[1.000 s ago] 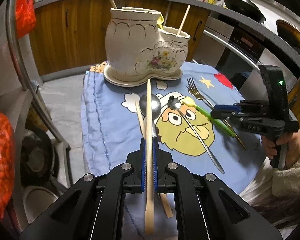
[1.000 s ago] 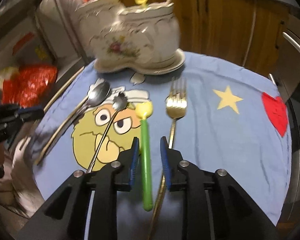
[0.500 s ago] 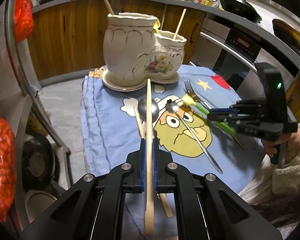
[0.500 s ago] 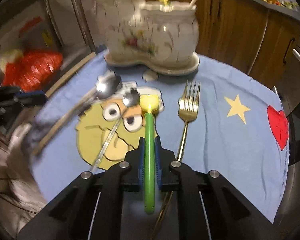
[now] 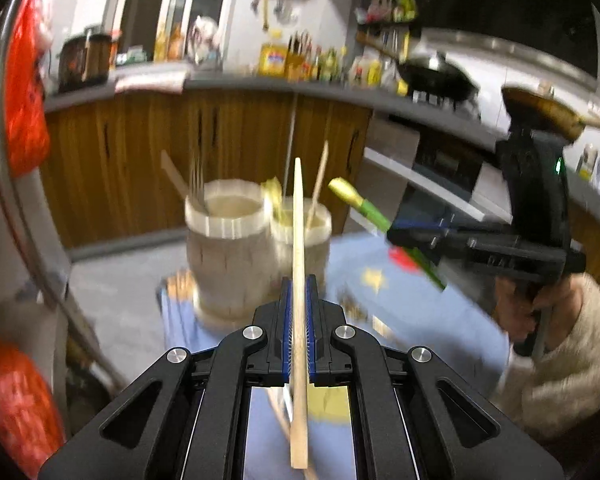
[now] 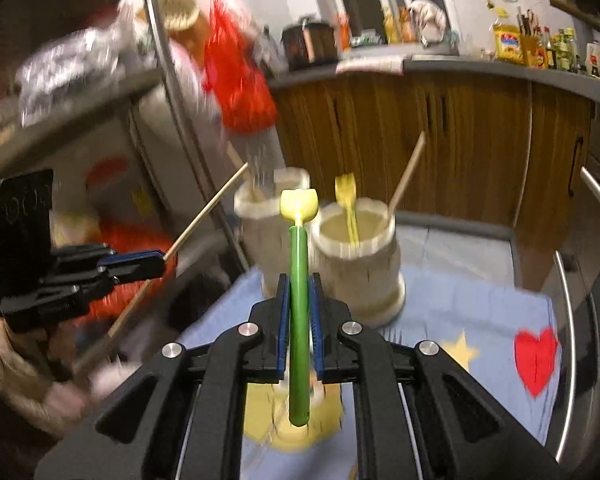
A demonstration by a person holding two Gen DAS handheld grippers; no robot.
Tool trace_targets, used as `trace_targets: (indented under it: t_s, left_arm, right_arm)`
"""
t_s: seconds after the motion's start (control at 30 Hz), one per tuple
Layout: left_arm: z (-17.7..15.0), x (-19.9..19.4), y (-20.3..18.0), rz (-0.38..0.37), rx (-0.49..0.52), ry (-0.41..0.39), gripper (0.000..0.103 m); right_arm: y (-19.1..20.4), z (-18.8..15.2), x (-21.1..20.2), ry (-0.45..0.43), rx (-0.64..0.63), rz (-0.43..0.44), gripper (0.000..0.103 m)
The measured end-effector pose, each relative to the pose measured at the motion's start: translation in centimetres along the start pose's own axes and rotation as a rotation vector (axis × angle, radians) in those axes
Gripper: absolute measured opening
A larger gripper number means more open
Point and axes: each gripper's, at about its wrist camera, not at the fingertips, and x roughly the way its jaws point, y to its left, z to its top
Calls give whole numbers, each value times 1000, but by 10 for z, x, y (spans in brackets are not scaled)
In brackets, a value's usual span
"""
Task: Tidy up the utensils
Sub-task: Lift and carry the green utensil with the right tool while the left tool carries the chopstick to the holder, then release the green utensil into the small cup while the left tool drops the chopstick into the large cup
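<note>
Wood-fronted kitchen cabinets frame a blue cartoon tablecloth [image 6: 480, 304] where a two-pot ceramic holder [image 6: 356, 248] waits. Both tools are mid-carry — the left gripper [image 5: 298, 320] clamps a wooden chopstick [image 5: 299, 280], the right gripper [image 6: 299, 320] a green-handled utensil [image 6: 299, 300] (yellow tip forward). Next, probably: tip each down into a pot.

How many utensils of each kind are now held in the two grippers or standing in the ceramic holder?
Wooden sticks: 3 (held stick in the left gripper; tall-cup stick and small-cup stick in the holder)
Yellow-headed utensils: 2 (green-handled utensil in the right gripper; yellow utensil in the holder)
Forks: 1 (fork, blurred, in the holder)
Total: 6
</note>
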Motion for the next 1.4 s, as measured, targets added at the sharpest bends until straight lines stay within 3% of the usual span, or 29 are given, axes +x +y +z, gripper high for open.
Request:
trace_targets:
  t_s: [0.2, 0.37, 0.6, 0.87, 1.1, 1.4]
  left_arm:
    - [58, 27, 32, -42, -93, -144, 6]
    - [78, 56, 53, -60, -156, -189, 6]
    - [80, 87, 59, -11, -161, -254, 6]
    - [66, 105, 51, 58, -87, -306, 6]
    - [51, 108, 46, 69, -53, -255, 6]
    - [35, 100, 48, 61, -73, -129, 6]
  right_arm:
    - [-19, 42, 30, -83, 101, 23, 10]
    - [-41, 56, 60, -132, 180, 24, 10]
    - [-65, 55, 91, -184, 268, 29, 10]
    - [-72, 39, 107, -199, 253, -5, 10]
    - [-62, 27, 108, -190, 180, -23, 10]
    - [-59, 13, 101, -145, 170, -40, 10]
